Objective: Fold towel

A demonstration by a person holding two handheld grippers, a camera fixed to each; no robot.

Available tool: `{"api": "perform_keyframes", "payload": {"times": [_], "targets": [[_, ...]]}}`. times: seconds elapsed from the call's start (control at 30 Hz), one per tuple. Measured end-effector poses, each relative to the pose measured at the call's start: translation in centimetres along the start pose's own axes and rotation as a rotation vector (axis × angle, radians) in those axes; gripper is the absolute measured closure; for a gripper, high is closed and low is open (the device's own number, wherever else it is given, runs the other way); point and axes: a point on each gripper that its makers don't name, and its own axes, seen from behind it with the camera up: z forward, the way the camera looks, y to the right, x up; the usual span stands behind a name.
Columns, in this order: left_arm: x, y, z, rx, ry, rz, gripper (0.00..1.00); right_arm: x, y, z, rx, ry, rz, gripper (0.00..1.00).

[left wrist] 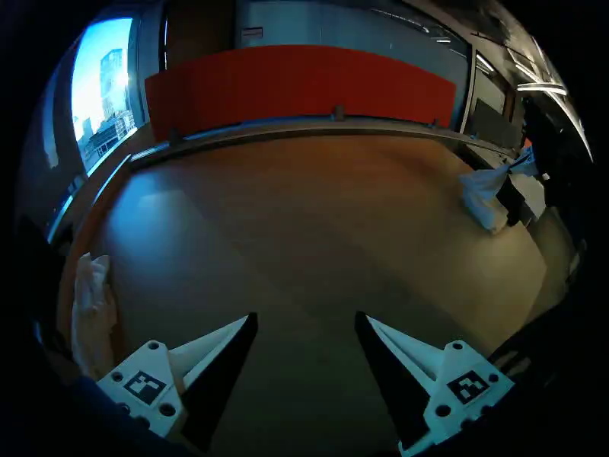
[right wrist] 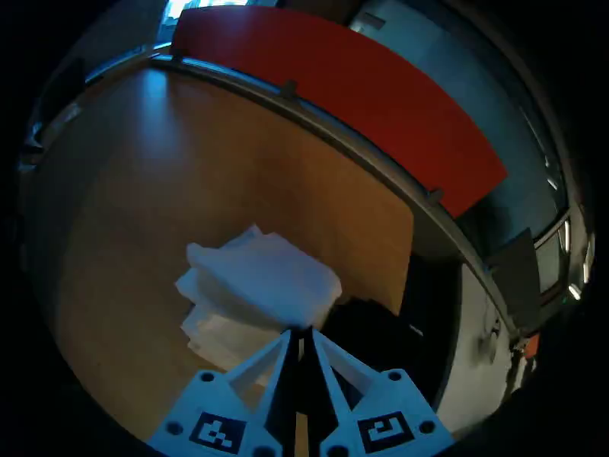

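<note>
our left tongs (left wrist: 306,324) hang wide open over the wooden surface (left wrist: 304,228). our right tongs (right wrist: 302,335) are pressed together, seemingly pinching the near edge of the white towel (right wrist: 263,286), which is bunched near the surface's edge.

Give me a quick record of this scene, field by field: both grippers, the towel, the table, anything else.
white towel: bunched in loose layers near the table edge
table surface: wood
left gripper: open, holding nothing, above the table
right gripper: closed at the towel's near edge, apparently pinching it
second cloth: crumpled, at the table's left edge in the left gripper view
backdrop: red partition, window
</note>
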Motion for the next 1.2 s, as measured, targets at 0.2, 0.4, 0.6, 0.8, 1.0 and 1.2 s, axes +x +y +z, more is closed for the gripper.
{"api": "perform_keyframes", "payload": {"times": [0.2,0.4,0.6,0.8,1.0,1.2], "targets": [[-0.1,-0.1,-0.2,0.005,-0.003,0.003,0.06,-2.6,-0.1,0.8,0.000,-0.039,0.054,0.96],[-0.4,-0.5,-0.4,0.013,-0.008,0.006,0.06,-5.1,-0.3,1.5,0.006,-0.084,0.073,0.96],[-0.7,-0.6,-0.6,0.018,-0.014,0.008,0.06,-7.2,-0.6,2.3,0.014,-0.128,0.093,0.96],[-0.7,-0.7,-0.7,0.021,-0.015,0.009,0.05,-8.3,-0.3,2.5,0.011,-0.148,0.111,0.96],[-0.7,-0.6,-0.7,0.021,-0.016,0.010,0.06,-8.9,-0.3,2.5,0.010,-0.162,0.108,0.96],[-0.7,-0.5,-0.6,0.019,-0.017,0.012,0.06,-9.4,-0.7,2.5,0.015,-0.169,0.112,0.96]]}}
